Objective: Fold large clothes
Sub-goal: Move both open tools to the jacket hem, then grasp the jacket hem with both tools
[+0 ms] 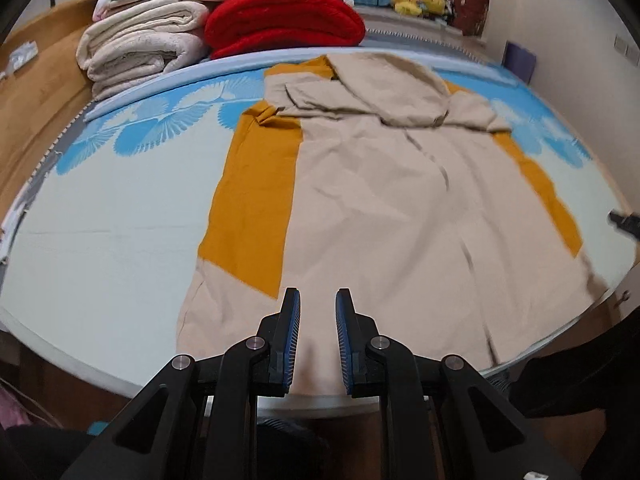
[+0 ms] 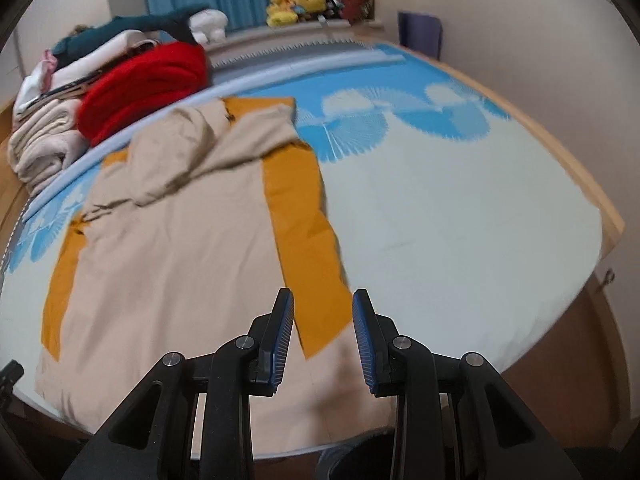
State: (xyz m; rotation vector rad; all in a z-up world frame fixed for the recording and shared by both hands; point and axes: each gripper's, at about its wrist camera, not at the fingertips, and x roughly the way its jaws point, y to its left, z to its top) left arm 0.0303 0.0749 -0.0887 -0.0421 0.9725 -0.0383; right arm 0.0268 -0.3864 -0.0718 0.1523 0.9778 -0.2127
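A large beige garment with mustard-yellow side panels lies flat on the bed, hood and folded sleeves at the far end. It also shows in the right wrist view. My left gripper is open and empty, above the garment's near hem, left of its middle. My right gripper is open and empty, above the near right part by the end of the yellow panel. The right gripper's tip shows at the far right edge of the left wrist view.
The bed has a pale sheet with blue fan prints. Folded cream blankets and a red blanket are stacked at its far left. Yellow plush toys sit by blue curtains. A wall runs along the right side.
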